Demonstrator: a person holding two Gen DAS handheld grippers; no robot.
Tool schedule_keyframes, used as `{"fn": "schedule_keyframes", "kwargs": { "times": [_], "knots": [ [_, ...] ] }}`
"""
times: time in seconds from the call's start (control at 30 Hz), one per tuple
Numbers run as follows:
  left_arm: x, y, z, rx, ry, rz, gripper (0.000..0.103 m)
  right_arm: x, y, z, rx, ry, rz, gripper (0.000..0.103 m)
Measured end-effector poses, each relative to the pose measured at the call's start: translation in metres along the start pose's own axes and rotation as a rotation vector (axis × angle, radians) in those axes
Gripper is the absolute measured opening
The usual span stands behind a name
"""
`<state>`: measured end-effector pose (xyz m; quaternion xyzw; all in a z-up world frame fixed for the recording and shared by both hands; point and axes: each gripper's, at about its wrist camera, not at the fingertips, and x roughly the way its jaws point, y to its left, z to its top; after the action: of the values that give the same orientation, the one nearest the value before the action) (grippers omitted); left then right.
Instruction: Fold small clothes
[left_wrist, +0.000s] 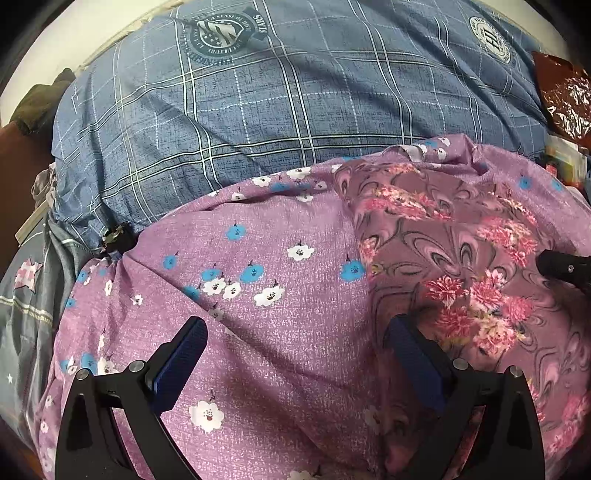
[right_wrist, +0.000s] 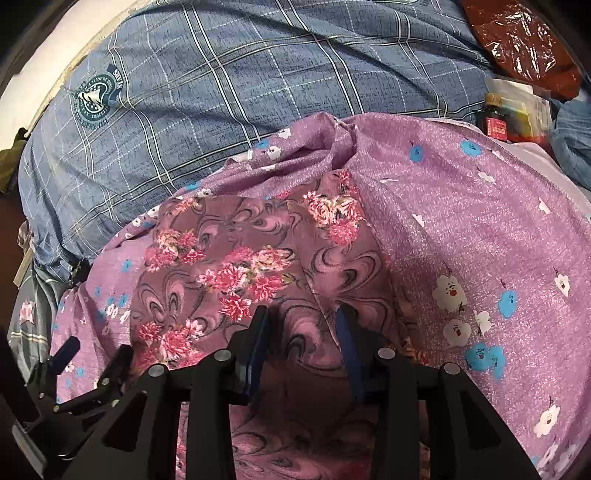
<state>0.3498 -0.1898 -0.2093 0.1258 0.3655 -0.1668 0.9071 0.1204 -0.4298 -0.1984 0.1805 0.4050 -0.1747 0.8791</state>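
We are logging a bed: blue plaid quilt (left_wrist: 295, 110), lilac flowered sheet (left_wrist: 258, 295), rose-print garment (right_wrist: 229, 266); left tool (left_wrist: 295, 343) gaping, right tool (right_wrist: 301, 325) part-open above garment

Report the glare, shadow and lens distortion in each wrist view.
Left wrist view: fisheye bends the blue plaid bedsheet into a dome, corners vignetted black, glare on the crinkled red plastic bag. Right wrist view: same bulge, the right tool shadows the mauve rose-print cloth beneath it; focus sharp throughout.
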Motion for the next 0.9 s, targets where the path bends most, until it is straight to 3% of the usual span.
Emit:
{"fn": "schedule_keyframes", "kwargs": {
  "times": [0.27,0.53,0.9],
  "knots": [
    [-0.006,0.001,0.003,-0.015,-0.020,-0.010,0.099,-0.021,0.005,0.003,-0.040,-0.094,-0.004,0.040],
    [-0.017,0.003,0.000,-0.018,-0.045,-0.014,0.099,-0.024,0.017,0.005,-0.095,-0.113,-0.056,0.046],
    [-0.019,0.028,-0.002,-0.043,-0.042,0.013,0.099,-0.019,0.047,-0.001,-0.136,-0.112,-0.035,0.048]
  ]
}}
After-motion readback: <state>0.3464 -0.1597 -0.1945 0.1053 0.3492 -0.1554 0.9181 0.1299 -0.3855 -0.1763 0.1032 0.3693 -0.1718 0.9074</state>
